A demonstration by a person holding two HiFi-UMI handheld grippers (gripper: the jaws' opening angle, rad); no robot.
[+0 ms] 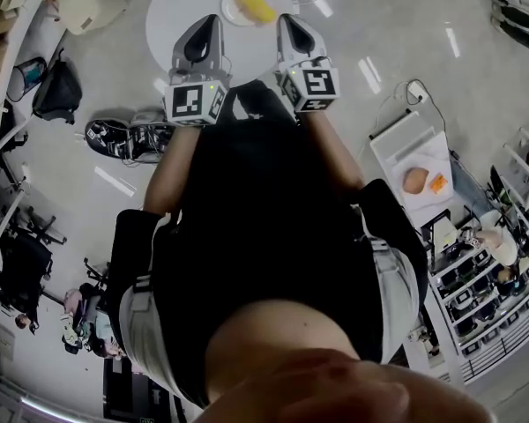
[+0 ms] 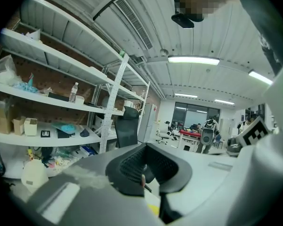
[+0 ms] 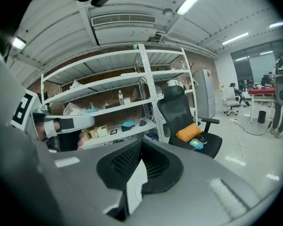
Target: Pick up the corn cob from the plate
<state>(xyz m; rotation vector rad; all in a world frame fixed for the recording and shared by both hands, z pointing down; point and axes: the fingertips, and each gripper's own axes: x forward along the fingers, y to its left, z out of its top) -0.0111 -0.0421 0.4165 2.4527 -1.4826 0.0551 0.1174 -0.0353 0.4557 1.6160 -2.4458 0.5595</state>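
White round table (image 1: pixel 172 16), corn cob (image 1: pixel 254 5) on plate (image 1: pixel 230 11), left claw (image 1: pixel 209 22) and right claw (image 1: pixel 287 19) clenched empty

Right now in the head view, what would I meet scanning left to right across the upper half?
black bag → sneakers → left gripper → corn cob → right gripper → white side stand holding food
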